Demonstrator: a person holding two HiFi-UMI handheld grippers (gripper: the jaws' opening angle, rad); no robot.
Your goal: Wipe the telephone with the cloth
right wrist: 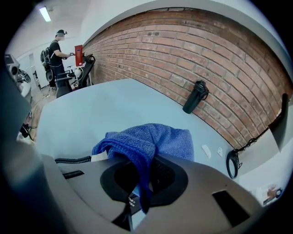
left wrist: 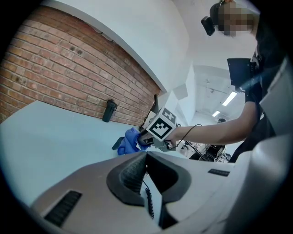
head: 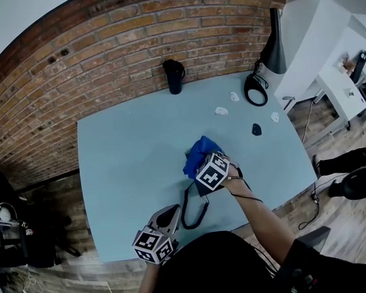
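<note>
Table point(head: 123, 176) pale blue, against brick wall point(head: 104, 43), bottle point(head: 174, 76) at its far edge | right gripper point(head: 201, 165) reached out mid-table, pinching blue cloth point(head: 197, 152) | cloth draped over phone point(head: 187, 222) directly below the jaws | left gripper point(head: 174, 210) low at near edge, jaws together, empty, beside cord point(right wrist: 72, 160)

light: even, bright indoor | shadows: soft | edges: fisheye warp, dark vignette | focus: mildly soft
</note>
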